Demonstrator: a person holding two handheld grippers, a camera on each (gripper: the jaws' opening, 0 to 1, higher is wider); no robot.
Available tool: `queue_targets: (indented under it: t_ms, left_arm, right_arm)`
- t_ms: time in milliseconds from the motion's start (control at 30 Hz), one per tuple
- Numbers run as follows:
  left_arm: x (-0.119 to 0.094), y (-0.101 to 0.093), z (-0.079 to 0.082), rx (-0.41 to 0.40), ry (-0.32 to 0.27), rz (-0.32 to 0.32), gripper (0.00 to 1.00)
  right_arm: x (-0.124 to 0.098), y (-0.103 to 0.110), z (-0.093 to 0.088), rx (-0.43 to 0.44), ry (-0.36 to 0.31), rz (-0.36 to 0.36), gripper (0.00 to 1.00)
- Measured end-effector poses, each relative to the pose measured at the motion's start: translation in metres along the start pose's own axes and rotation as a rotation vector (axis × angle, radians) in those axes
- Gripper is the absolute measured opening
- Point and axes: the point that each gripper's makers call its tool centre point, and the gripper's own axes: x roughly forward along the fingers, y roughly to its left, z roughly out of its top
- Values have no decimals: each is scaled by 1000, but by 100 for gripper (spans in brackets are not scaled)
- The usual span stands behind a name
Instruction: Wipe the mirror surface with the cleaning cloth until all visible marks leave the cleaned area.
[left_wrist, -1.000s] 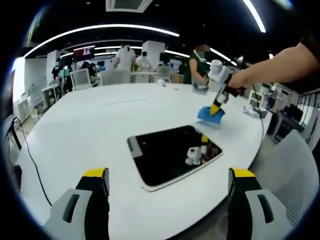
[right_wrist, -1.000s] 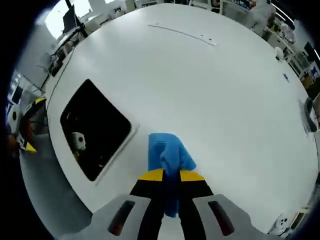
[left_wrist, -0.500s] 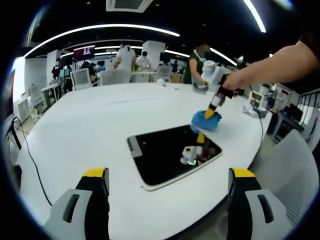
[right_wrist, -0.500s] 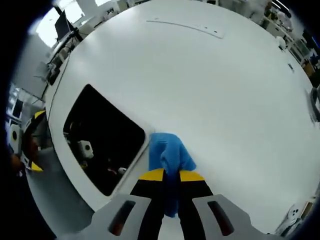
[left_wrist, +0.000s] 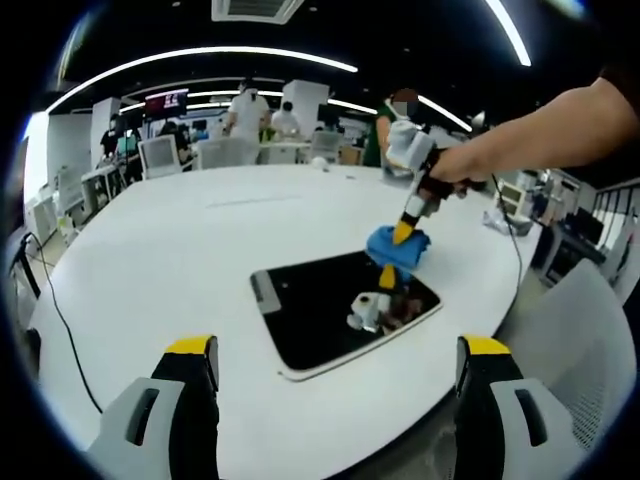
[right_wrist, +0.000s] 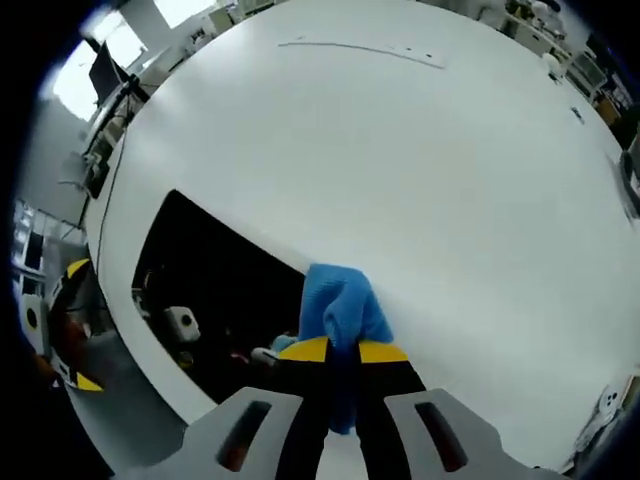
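In the left gripper view, the left gripper (left_wrist: 338, 400) hung wide open and held nothing, its jaws framing the near edge of the mirror (left_wrist: 330, 315), which lay flat on the white counter (left_wrist: 160, 260). At the mirror's far corner the right gripper (left_wrist: 402, 232) pressed the blue cloth (left_wrist: 395, 248) down, the cloth overlapping the mirror's rim. In the right gripper view, the right gripper (right_wrist: 342, 352) was clamped tight on the cloth (right_wrist: 340, 308), which bunched up just above the jaws and sat at the mirror's (right_wrist: 215, 290) edge, partly on glass and partly on the counter (right_wrist: 430, 170). Marks on the dark glass could not be made out among the reflections. One risk, as I judged it: the unheld mirror might skid across the smooth counter under a sideways stroke, or the small wad of cloth might leave patches unwiped.
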Motion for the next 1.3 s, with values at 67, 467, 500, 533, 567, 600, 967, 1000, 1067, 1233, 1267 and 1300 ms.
queue_targets:
  t_ms: [67, 467, 500, 533, 567, 600, 967, 1000, 1067, 1233, 1267, 1300]
  left_arm:
    - [0, -1, -1, 1, 5, -4, 99]
    - [1, -2, -1, 9, 7, -13, 99]
    - [1, -2, -1, 10, 8, -12, 99]
    - [1, -2, 0, 10, 7, -11, 99]
    - [1, -2, 0, 8, 7, -10, 99]
    - [1, -2, 0, 8, 7, -10, 99]
    - [0, 0, 1, 1, -1, -2, 99]
    - [0, 0, 2, 0, -2, -3, 99]
    - [0, 0, 2, 1, -4, -2, 99]
    - [0, 0, 2, -2, -9, 1, 99]
    - [0, 0, 2, -3, -9, 2, 99]
    - [0, 1, 2, -4, -11, 3, 99]
  right_arm:
    - [3, 4, 1, 1, 7, -1, 3]
    - [9, 9, 3, 29, 38, -18, 3]
    - [9, 9, 4, 28, 39, -21, 3]
    - [9, 9, 4, 23, 42, -26, 3]
    - [9, 9, 5, 21, 43, -28, 3]
    - [9, 9, 5, 21, 43, -29, 3]
    - [5, 31, 9, 5, 51, -22, 3]
    - [7, 31, 12, 3, 52, -19, 3]
    - [8, 35, 14, 2, 50, -14, 3]
    - [13, 47, 21, -4, 47, 2, 3]
    - [13, 48, 22, -5, 47, 2, 3]
    - [13, 51, 22, -6, 47, 3, 3]
